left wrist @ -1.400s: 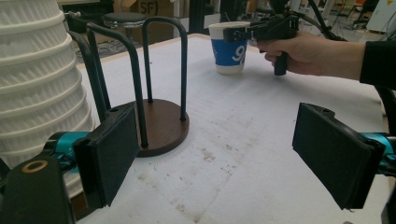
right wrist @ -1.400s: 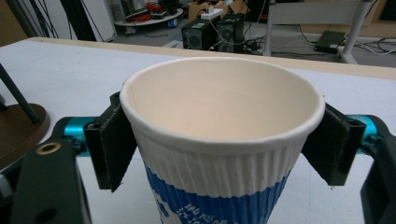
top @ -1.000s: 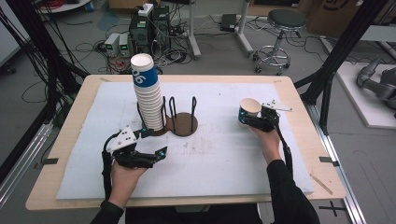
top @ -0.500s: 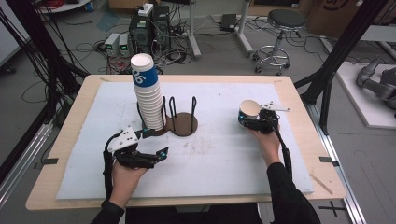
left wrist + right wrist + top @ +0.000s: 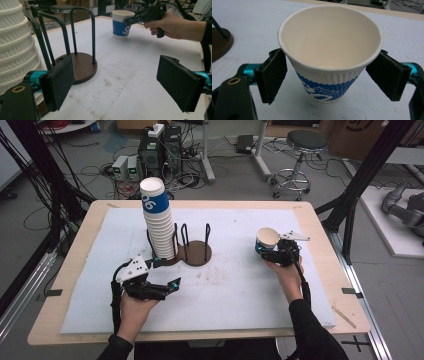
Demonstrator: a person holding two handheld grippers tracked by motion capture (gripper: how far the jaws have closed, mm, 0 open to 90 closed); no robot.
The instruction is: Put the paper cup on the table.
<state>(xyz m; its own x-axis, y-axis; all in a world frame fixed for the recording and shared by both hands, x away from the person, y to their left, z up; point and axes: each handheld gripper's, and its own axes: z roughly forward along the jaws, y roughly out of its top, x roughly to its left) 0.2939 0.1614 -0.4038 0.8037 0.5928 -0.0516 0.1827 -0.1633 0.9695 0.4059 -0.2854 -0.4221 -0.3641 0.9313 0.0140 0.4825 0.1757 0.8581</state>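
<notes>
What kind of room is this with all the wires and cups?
Probably a robotics lab or workshop. A black frame stands around the table, tangled cables and electronic boxes cover the floor behind it, and a person works with handheld grippers on a paper cup.

The high view looks forward and down from above the person's side of the table, taking in the floor behind. The left gripper view sits low, just above the tabletop, facing across it past the wire stand toward the paper cup. The right gripper view looks down into that same cup from very close.
</notes>
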